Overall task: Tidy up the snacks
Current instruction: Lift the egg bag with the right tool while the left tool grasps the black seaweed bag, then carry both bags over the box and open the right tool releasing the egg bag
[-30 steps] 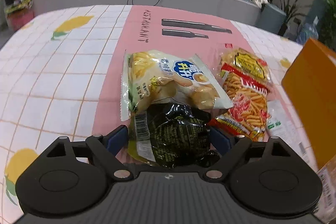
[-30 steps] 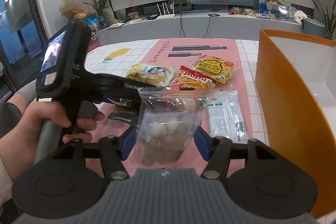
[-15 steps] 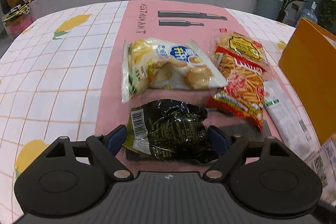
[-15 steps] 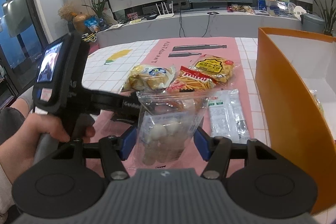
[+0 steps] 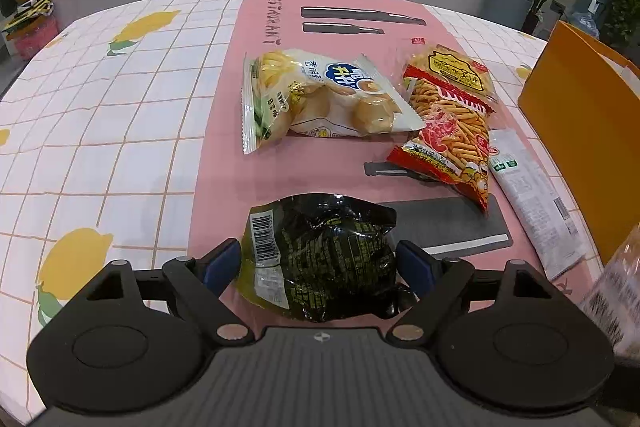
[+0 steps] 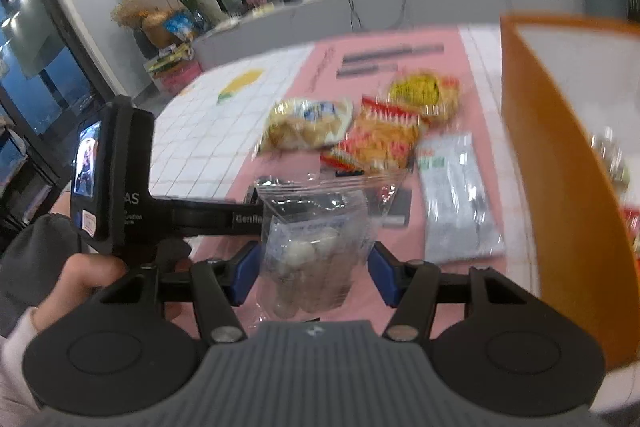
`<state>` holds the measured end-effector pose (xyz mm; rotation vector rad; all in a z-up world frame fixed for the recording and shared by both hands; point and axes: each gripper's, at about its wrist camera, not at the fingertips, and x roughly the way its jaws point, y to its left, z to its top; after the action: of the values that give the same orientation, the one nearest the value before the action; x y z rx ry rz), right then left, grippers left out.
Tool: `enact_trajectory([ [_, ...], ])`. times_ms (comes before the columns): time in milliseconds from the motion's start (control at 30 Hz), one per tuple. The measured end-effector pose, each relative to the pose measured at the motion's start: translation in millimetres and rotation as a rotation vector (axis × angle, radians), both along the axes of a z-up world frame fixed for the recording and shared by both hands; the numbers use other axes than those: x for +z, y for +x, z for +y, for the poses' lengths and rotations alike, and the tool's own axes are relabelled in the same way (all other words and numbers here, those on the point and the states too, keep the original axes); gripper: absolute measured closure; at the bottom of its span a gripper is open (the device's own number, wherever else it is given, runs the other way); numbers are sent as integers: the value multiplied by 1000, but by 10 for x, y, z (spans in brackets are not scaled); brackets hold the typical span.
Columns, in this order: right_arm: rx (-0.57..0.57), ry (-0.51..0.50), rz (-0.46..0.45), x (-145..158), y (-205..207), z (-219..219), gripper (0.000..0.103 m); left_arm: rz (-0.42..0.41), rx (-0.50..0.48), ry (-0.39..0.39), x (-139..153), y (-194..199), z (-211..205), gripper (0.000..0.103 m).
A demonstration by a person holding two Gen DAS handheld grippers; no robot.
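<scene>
lying crosswise between left claw [image 5: 319,263] fingers, black packet [image 5: 320,255]

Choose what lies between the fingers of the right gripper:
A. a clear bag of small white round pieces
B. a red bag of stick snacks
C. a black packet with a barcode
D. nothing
A: in the right wrist view the clear bag of white pieces sits inside the right gripper.

black snack bag [image 5: 324,255]; orange box [image 5: 580,123]

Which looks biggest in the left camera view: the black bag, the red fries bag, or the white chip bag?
1. White chip bag
2. Black bag, inflated by nearness to the camera; it nearly ties the chip bag.
3. Red fries bag
</scene>
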<state>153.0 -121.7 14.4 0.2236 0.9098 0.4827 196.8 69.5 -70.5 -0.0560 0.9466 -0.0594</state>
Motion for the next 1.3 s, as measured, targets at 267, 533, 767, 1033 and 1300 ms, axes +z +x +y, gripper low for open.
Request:
enact_trajectory([
  [267, -1, -3, 111, -88, 180, 37, 45, -46, 13, 45, -58, 65, -30, 0],
  [533, -50, -92, 52, -338, 212, 267, 46, -89, 10, 64, -71, 73, -13, 9],
  [767, -31, -117, -6, -330, 186, 300, 46, -84, 27, 13, 75, -3, 47, 36],
  [1033, -11, -156, -3, -431, 143, 375, 46, -56, -11, 106, 6, -25, -42, 31],
  [1300, 4, -174, -19, -455, 140, 399, 46, -49, -28, 70, -22, -9, -6, 24],
])
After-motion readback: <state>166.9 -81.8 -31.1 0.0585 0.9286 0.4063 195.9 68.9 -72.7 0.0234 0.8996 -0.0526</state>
